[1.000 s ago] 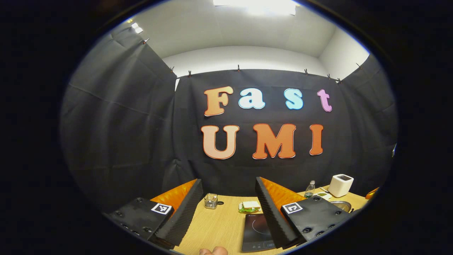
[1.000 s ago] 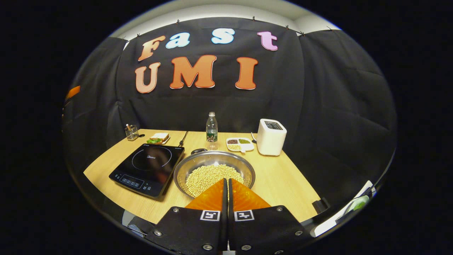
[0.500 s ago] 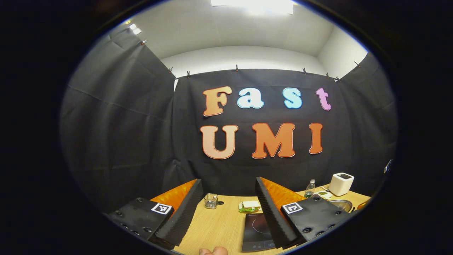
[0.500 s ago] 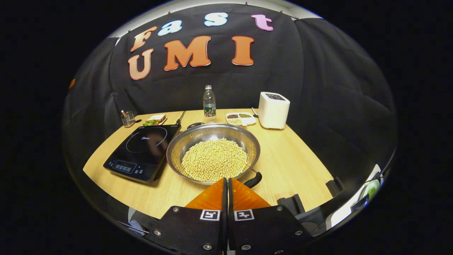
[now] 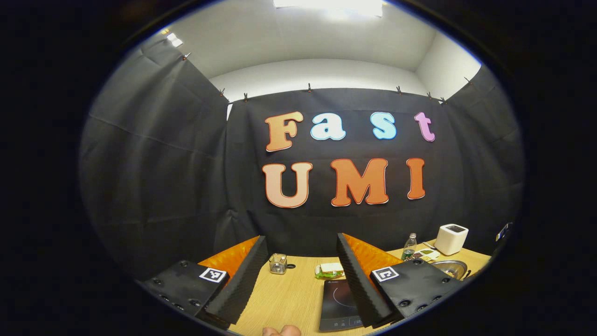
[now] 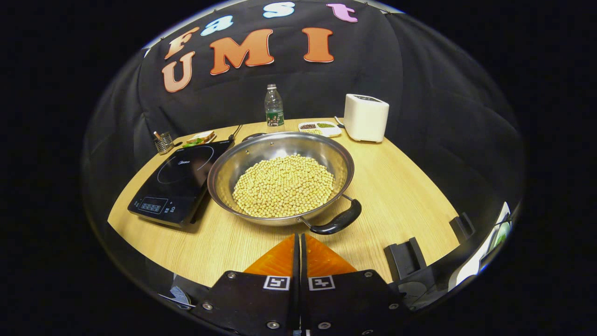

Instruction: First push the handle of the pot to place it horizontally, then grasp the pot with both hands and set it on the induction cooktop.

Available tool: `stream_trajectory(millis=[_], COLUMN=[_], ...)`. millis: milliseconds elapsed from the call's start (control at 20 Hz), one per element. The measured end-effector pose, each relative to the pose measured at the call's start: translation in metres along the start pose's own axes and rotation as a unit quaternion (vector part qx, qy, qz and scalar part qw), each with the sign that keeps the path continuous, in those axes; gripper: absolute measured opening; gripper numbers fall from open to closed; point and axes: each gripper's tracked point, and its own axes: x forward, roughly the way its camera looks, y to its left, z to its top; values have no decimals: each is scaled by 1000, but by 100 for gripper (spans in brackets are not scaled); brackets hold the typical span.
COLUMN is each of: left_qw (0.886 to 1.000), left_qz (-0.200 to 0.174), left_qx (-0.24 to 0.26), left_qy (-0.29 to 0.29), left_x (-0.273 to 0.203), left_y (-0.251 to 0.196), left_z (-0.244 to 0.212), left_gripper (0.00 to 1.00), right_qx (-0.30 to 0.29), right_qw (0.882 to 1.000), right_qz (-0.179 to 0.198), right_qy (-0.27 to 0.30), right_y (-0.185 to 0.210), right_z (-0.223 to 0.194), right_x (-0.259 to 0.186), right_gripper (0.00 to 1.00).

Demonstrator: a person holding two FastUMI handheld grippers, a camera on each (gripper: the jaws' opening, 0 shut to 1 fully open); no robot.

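Note:
In the right gripper view a wide steel pot (image 6: 261, 154) of pale beans stands mid-table. Its near black handle (image 6: 336, 222) points toward me and slightly right; the far handle (image 6: 253, 136) sits at the back rim. The black induction cooktop (image 6: 179, 179) lies just left of the pot. My right gripper (image 6: 299, 236) is shut with nothing in it, hanging just short of the near handle. The left gripper (image 5: 301, 242) is open and raised, aimed at the booth wall, with the cooktop (image 5: 338, 303) below it and the pot's rim (image 5: 450, 268) far right.
Along the back of the wooden table (image 6: 401, 186) stand a water bottle (image 6: 274, 106), a white toaster (image 6: 366, 117), a divided dish of grains (image 6: 319, 128), a sandwich plate (image 6: 199, 138) and a small glass holder (image 6: 163, 143). Black brackets (image 6: 405, 259) sit at the near right edge.
The right gripper has risen and tipped downward over the table, so the pot and its near handle came into full view. The left gripper barely moved.

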Motion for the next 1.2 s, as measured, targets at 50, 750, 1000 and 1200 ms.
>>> stream_trajectory(millis=[50,750,1000,1200], left_qw=[1000,1000,1000,1000], left_qz=[-1,8,9,9], left_qx=[-1,3,2,1], left_qy=[-1,-1,1,2], left_x=[1,2,3,7], left_y=[0,4,5,4], left_z=[0,1,-1,-2], left_gripper=[99,99,99,99], right_qx=[4,124,164,187], right_qw=[1000,992,986,982], right_qz=[-1,-8,-11,-15], right_qy=[3,27,26,28], right_y=[0,-20,-29,-36], right_z=[-2,-3,1,6], right_x=[4,31,39,45], right_gripper=[1,1,1,0])
